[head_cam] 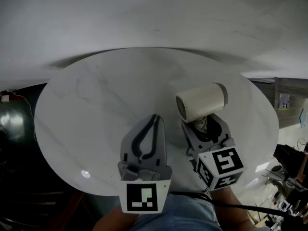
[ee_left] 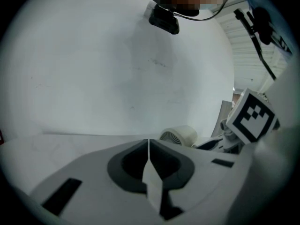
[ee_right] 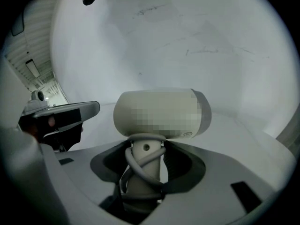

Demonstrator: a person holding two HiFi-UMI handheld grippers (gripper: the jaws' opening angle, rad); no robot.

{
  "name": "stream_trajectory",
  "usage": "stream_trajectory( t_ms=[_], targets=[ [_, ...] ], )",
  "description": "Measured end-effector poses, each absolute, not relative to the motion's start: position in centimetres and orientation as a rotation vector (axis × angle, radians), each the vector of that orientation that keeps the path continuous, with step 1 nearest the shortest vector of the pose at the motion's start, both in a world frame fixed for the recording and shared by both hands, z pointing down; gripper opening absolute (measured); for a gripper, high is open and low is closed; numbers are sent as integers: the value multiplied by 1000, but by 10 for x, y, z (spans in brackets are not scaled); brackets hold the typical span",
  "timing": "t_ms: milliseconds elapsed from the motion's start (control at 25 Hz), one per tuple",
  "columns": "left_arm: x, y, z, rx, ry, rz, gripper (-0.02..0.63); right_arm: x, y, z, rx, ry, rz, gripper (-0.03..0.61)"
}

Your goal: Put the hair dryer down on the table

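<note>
Right gripper (head_cam: 204, 122) was clamped on the hair dryer (head_cam: 199, 100), its jaws closed round the slim handle (ee_right: 144, 170). The handle ran straight back between the jaws, with a grey cord (ee_right: 140, 159) wound round it in loose loops. Just beyond the jaw tips sat the barrel (ee_right: 154, 102), a short, smooth, cream cylinder with a matt finish. Its long axis lay crosswise to the jaws. Its finned round end (ee_left: 174, 136) faced the left gripper (head_cam: 154, 117), and the end with the grey band pointed away to the tool's outer side. Close beside it, the left gripper had its jaws together with nothing between them. Below and ahead of both spread the round table (head_cam: 91, 95), white, faintly veined and glossy.
</note>
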State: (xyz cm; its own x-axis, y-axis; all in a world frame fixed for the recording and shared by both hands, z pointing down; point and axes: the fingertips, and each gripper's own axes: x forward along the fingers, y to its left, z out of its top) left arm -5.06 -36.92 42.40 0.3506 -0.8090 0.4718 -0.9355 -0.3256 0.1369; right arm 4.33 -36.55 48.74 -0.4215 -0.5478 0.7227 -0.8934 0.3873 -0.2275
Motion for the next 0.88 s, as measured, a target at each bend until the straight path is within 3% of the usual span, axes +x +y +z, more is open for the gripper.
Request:
stream_trajectory(
  t_ms=[880],
  targets=[
    [-72,-372,426,2174,-1595,456,14,46,-374,522,1177,-1941,1000,222]
  ],
)
